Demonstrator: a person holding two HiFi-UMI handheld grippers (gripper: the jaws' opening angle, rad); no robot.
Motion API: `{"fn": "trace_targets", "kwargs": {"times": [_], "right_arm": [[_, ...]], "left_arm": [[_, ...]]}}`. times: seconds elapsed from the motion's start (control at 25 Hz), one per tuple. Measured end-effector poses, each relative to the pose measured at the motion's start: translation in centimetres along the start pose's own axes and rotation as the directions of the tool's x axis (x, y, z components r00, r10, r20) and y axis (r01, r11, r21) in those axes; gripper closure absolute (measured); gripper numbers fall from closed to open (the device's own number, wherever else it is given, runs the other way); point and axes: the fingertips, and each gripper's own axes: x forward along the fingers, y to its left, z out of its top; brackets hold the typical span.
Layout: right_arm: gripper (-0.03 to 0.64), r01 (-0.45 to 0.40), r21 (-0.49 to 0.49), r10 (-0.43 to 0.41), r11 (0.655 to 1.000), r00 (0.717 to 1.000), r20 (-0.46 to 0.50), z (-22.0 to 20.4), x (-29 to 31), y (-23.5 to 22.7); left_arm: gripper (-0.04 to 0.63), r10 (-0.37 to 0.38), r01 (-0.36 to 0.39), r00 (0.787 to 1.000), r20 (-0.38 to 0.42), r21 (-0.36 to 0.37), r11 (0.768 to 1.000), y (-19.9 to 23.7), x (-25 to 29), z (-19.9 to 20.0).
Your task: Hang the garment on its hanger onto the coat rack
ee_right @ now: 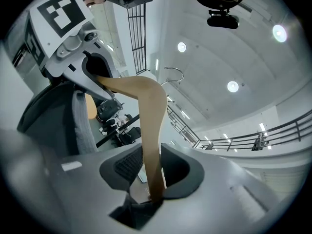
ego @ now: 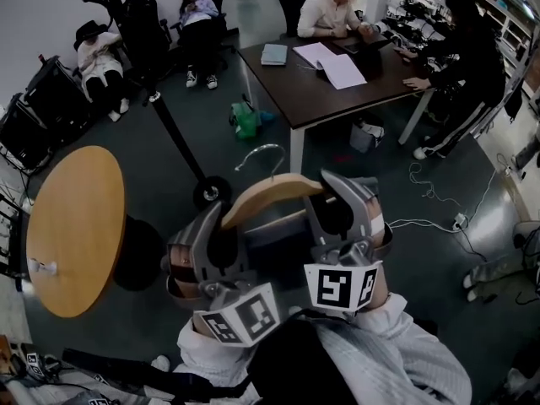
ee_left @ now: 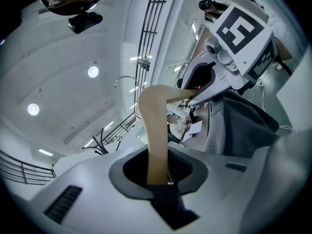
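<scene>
While hanger (ego: pixel 272 194) is gripped, coat rack (ego: pixel 177 137) ahead, table (ego: pixel 72 226) left

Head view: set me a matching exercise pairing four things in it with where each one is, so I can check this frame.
Things:
1 wooden hanger
2 white papers
3 green object
4 round table

Places:
A on the floor by the dark table
B at the view's left side
C clamped by the left hand-held gripper and the right hand-held gripper
D lying on the dark table

Pairs: 1-C, 2-D, 3-A, 4-B.
</scene>
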Motion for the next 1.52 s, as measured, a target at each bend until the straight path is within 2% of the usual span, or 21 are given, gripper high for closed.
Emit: {"fn": "trace_targets", "kwargs": {"times": [0.36,0.64,0.84,1.04,1.24,1.44,1.52], "right_arm": [[0.512,0.001,0.011,-0.001,1.000,0.999,0.034,-2.3,16.2,-0.3],[0.512,0.025,0.018,-0.026,1.000,0.995,0.097,-2.1,27.6,-0.6],[0.512,-0.020,0.025,0.016,0.999,0.991,0.135,-3.2,35.3,0.3],[0.512,-0.078,0.034,0.070,0.996,0.979,0.191,-3.9,43.7,1.5],[0.512,-0.177,0.040,0.158,0.983,0.943,0.292,-4.9,52.9,2.0],[0.512,-0.270,0.030,0.232,0.963,0.876,0.423,-4.0,60.9,2.0],[0.512,-0.307,0.024,0.260,0.951,0.842,0.472,-4.3,63.1,1.7]], "left_arm": [[0.523,0.017,-0.016,1.000,-0.018,0.021,1.000,3.8,14.5,-5.8],[0.523,0.078,-0.077,0.997,-0.009,0.049,0.996,8.0,23.7,-9.9],[0.523,0.107,-0.104,0.993,-0.050,0.059,0.993,9.4,29.7,-13.3],[0.525,0.148,-0.140,0.981,-0.125,0.070,0.988,11.1,36.0,-17.2],[0.525,0.220,-0.202,0.947,-0.233,0.099,0.974,12.9,42.8,-20.3],[0.523,0.324,-0.288,0.883,-0.340,0.152,0.945,15.8,47.9,-22.4],[0.525,0.365,-0.320,0.849,-0.381,0.176,0.931,16.0,49.6,-22.5]]}}
